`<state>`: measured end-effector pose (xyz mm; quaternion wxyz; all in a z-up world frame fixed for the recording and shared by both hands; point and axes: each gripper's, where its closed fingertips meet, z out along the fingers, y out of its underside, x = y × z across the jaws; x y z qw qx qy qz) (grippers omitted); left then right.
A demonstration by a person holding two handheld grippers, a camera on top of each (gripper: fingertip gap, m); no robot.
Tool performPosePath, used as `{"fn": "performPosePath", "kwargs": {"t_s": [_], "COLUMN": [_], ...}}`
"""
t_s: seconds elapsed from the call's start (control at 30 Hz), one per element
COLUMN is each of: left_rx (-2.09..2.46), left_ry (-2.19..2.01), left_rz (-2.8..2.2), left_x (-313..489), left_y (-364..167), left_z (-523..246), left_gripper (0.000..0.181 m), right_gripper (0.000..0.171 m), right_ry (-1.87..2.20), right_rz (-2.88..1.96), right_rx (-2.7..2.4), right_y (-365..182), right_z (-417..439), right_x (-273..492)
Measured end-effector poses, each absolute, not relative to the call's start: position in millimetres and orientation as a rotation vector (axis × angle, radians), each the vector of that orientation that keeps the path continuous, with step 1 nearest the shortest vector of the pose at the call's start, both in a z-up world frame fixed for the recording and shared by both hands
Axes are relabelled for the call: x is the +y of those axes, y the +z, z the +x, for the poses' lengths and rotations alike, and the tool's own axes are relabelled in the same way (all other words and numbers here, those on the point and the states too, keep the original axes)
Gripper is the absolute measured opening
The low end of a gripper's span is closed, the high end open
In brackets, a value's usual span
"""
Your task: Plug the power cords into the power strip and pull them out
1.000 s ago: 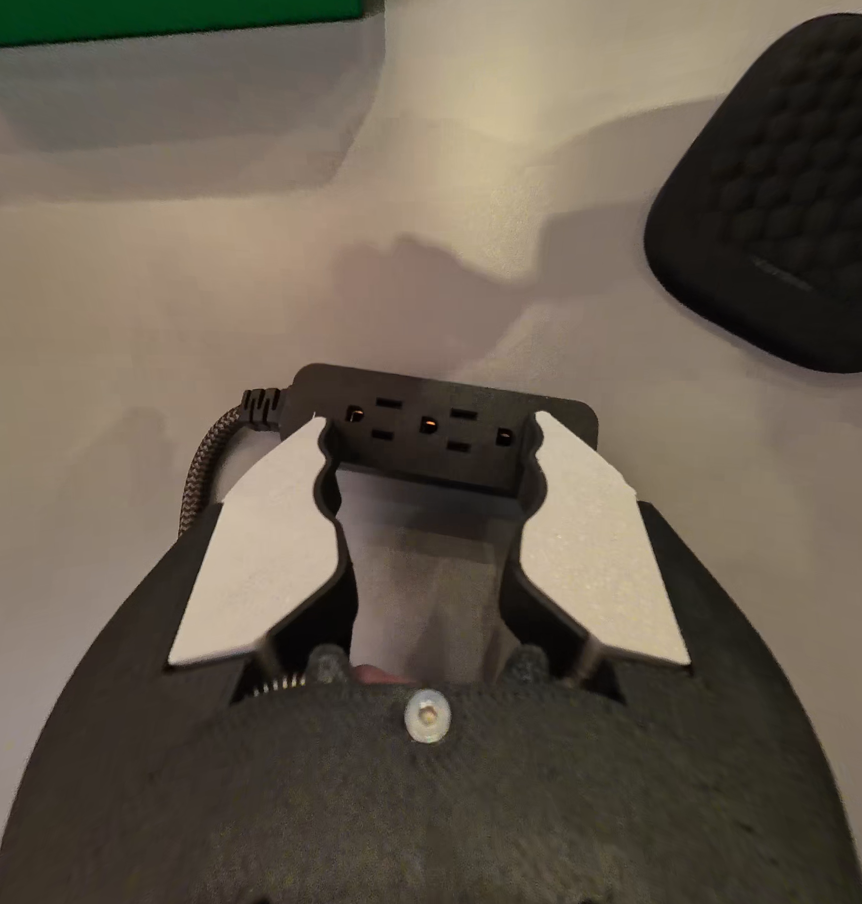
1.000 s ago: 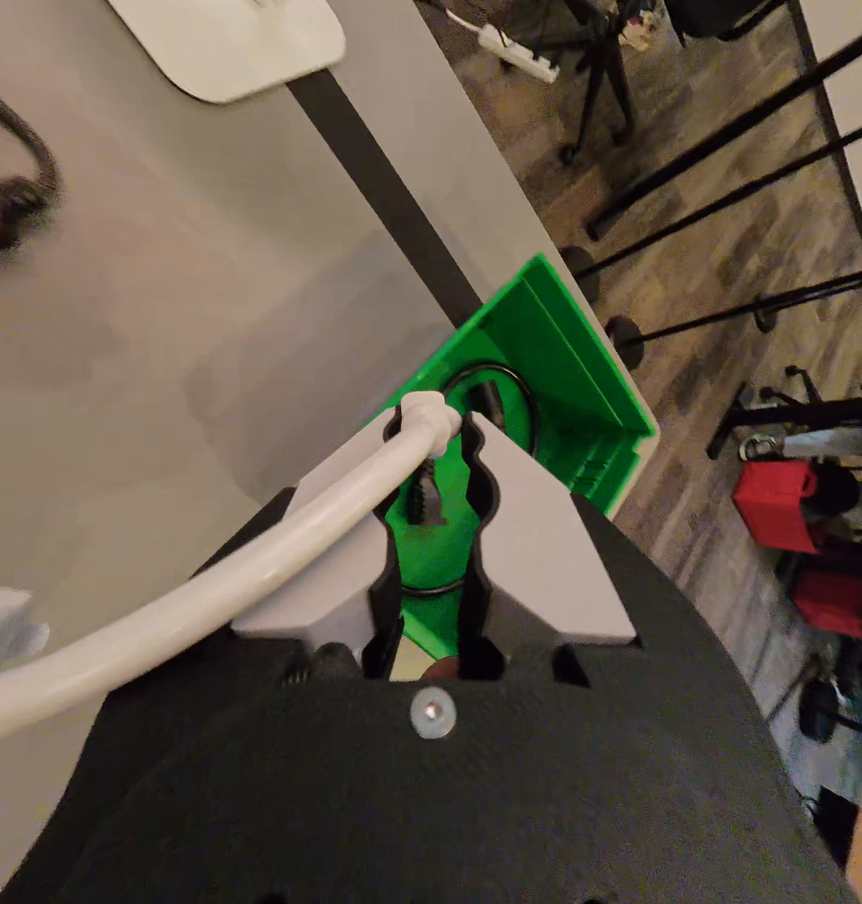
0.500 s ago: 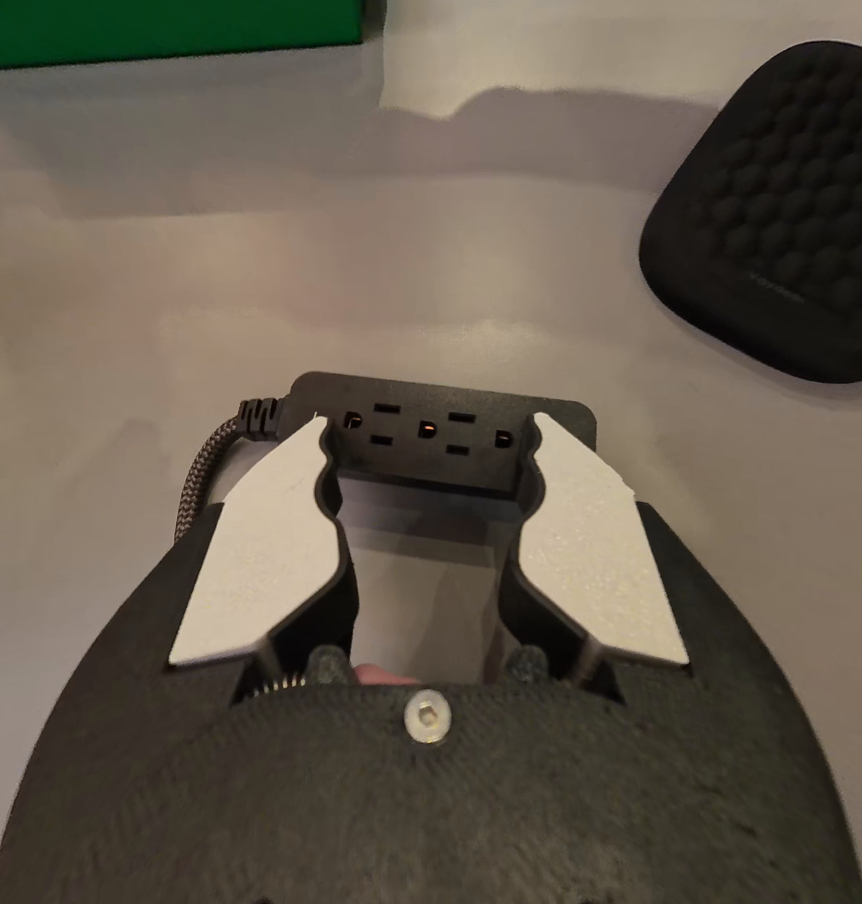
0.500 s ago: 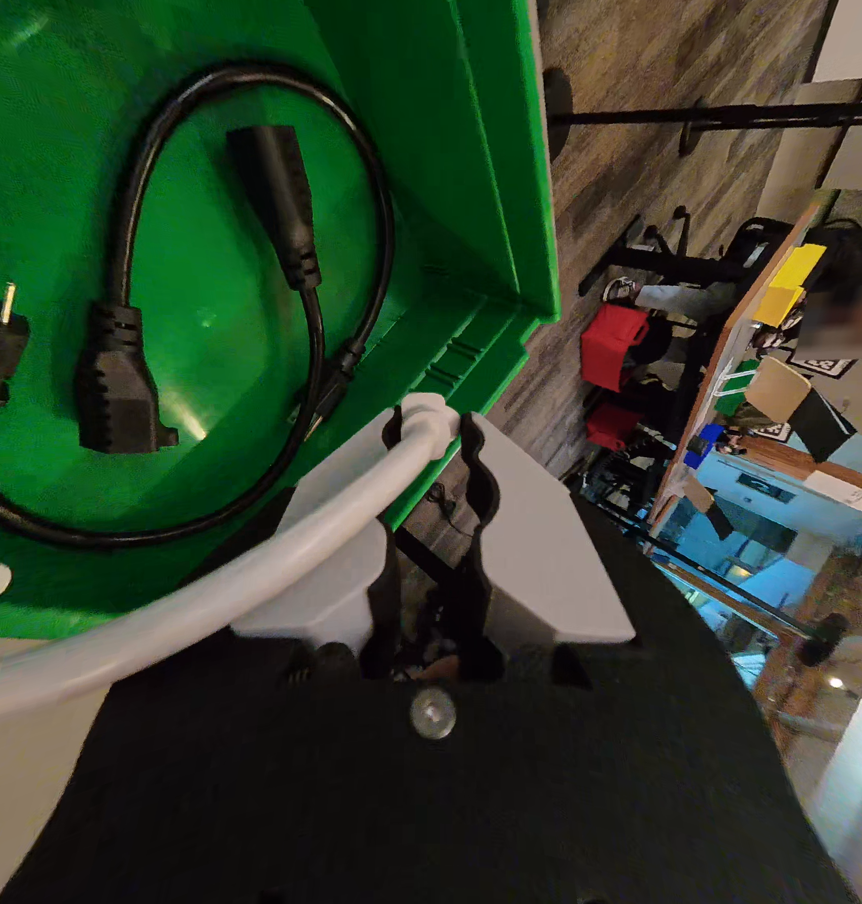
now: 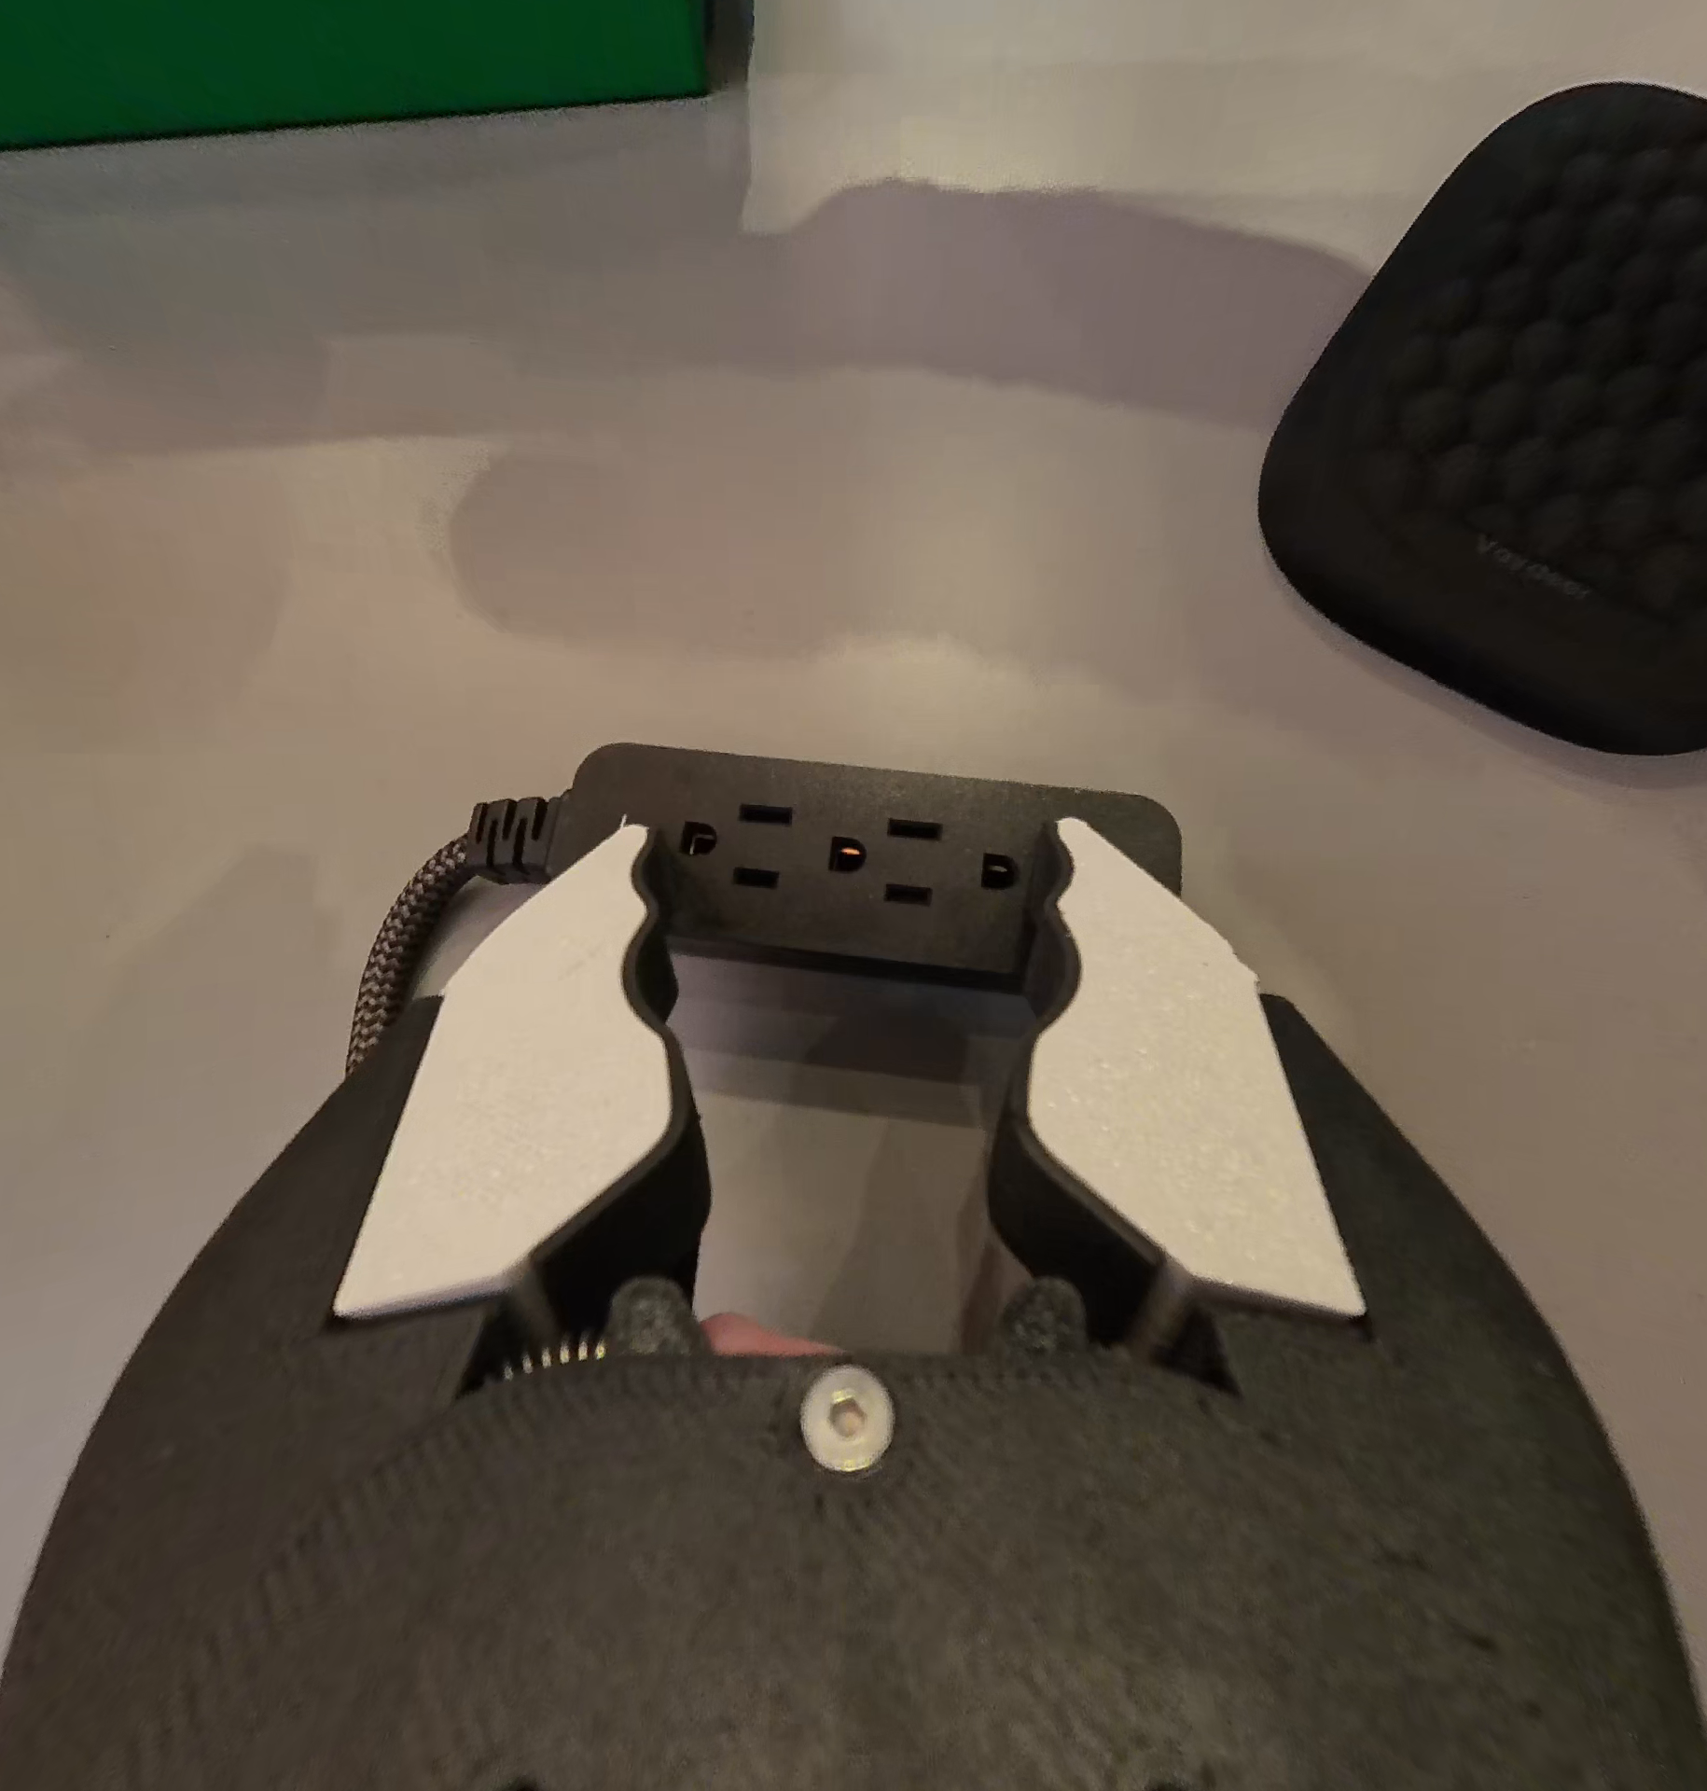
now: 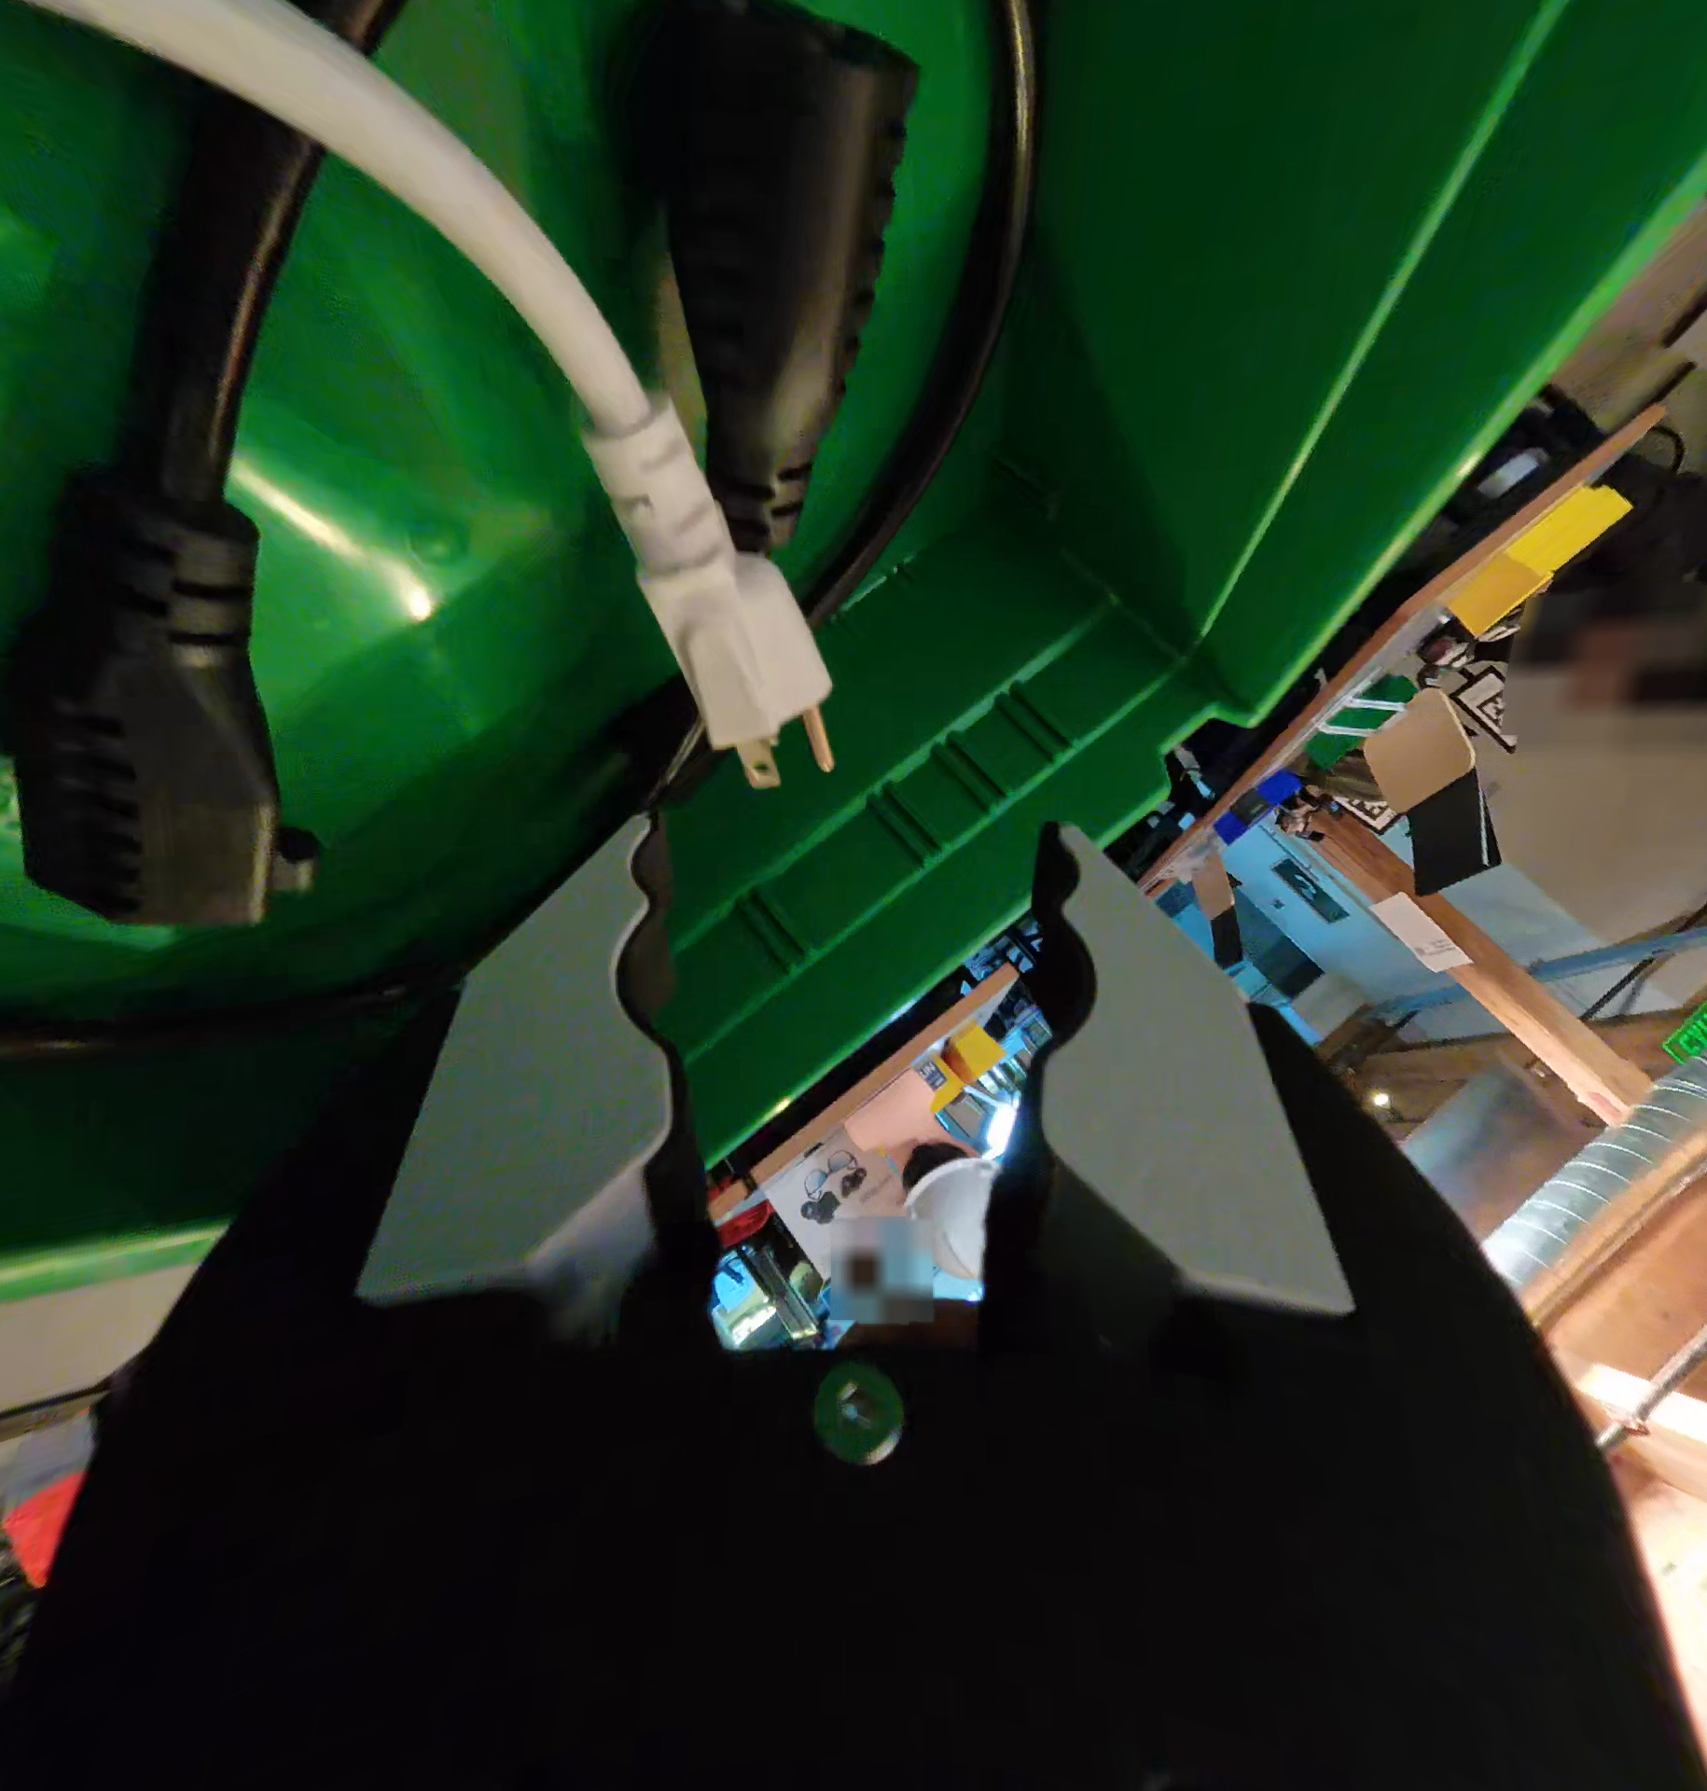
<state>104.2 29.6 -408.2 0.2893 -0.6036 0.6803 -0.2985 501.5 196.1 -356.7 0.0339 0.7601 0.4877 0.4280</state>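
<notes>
A black power strip (image 5: 869, 872) with a braided cord (image 5: 394, 945) lies on the pale table. Its sockets are empty. My left gripper (image 5: 845, 843) is shut on the strip's two ends. In the right wrist view, a white power cord (image 6: 501, 252) with a white plug (image 6: 743, 649) hangs free inside the green bin (image 6: 1218, 407). A black power cord with a black plug (image 6: 142, 737) and a black socket end (image 6: 782, 262) lies in the bin too. My right gripper (image 6: 854, 838) is open and empty, just below the white plug.
A black honeycomb-patterned pad (image 5: 1547, 388) lies on the table at the right. The green bin's side (image 5: 326, 68) shows at the far left edge of the table. Beyond the bin, the right wrist view shows wooden benches (image 6: 1470, 930), a metal duct (image 6: 1625, 1153) and people far off. My right fingertips sit around 45 centimetres from my left ones.
My right gripper has opened and let go of the white cord, which now hangs in the green bin. The view has swung farther over the bin. The left gripper still holds the strip.
</notes>
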Motion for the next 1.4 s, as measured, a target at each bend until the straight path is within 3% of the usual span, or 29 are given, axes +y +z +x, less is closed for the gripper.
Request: {"fn": "performPosePath", "kwargs": {"t_s": [0.17,0.3,0.43,0.6,0.73,0.93,1.03,1.23,1.27,1.4], "left_rx": [1.813,1.791,1.685,1.592,1.540,1.502,1.489,1.470,1.474,1.475], "left_ry": [-0.793,-0.789,-0.743,-0.701,-0.692,-0.673,-0.656,-0.633,-0.634,-0.626], "left_rz": [-1.615,-1.630,-1.712,-1.766,-1.793,-1.821,-1.840,-1.876,-1.881,-1.858], "left_x": [29.6,30.2,32.5,32.0,36.7,38.3,37.6,37.8,36.8,35.0], "left_y": [-408.2,-408.1,-408.0,-408.0,-408.8,-409.0,-409.0,-409.0,-410.0,-407.8], "left_z": [104.5,106.4,113.5,127.1,129.3,131.6,131.8,131.5,132.1,135.3], "left_gripper": [0.071,0.071,0.071,0.073,0.084,0.086,0.085,0.085,0.092,0.085], "right_gripper": [0.063,0.047,0.046,0.054,0.055,0.061,0.056,0.054,0.054,0.053], "right_ry": [1.432,1.260,0.653,-0.238,-0.501,-0.331,-0.275,-0.345,-0.394,-0.379], "right_rz": [2.493,2.917,3.029,3.208,3.341,3.360,3.376,3.361,3.351,3.279], "right_rx": [1.415,1.576,1.884,1.717,1.404,1.271,1.242,1.164,1.131,1.212], "right_y": [-297.7,-266.0,-308.9,-367.1,-390.7,-414.5,-418.3,-423.8,-426.0,-429.4], "right_z": [485.6,389.8,254.7,137.9,117.7,121.3,121.7,120.5,119.6,117.3], "right_x": [181.6,156.4,93.9,44.8,54.2,56.7,59.8,60.6,61.9,65.8]}}
